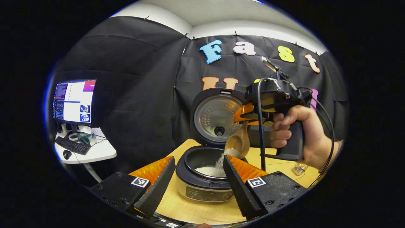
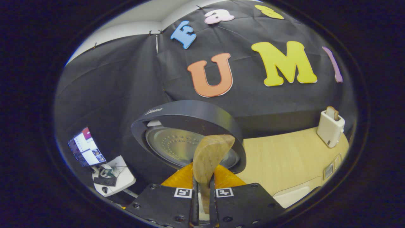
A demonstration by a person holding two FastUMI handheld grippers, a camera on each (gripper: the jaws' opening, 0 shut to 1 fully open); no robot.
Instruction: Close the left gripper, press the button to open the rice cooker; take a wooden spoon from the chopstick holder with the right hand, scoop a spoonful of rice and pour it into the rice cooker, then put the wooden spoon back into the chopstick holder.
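The dark rice cooker (image 1: pixel 202 190) stands open on the wooden table, its lid (image 1: pixel 218 115) raised upright. White rice lies in the inner pot (image 1: pixel 208 171). My left gripper (image 1: pixel 198 158) is open, with one finger on each side of the cooker's front. Above the pot, a hand (image 1: pixel 297 136) holds my right gripper (image 1: pixel 253 115), which is shut on the handle of the wooden spoon (image 1: pixel 238 142). The spoon is tipped and rice streams from it into the pot. In the right gripper view the spoon (image 2: pixel 208 158) stands up between the fingers of my right gripper (image 2: pixel 204 190), in front of the lid (image 2: pixel 186 139).
A white chopstick holder (image 2: pixel 330 128) with a wooden piece in it stands at the table's far right by the wall. A small clear object (image 1: pixel 299 168) lies on the table. A monitor (image 1: pixel 74 101) and keyboard sit on a side table at the left. A cable hangs from the right gripper.
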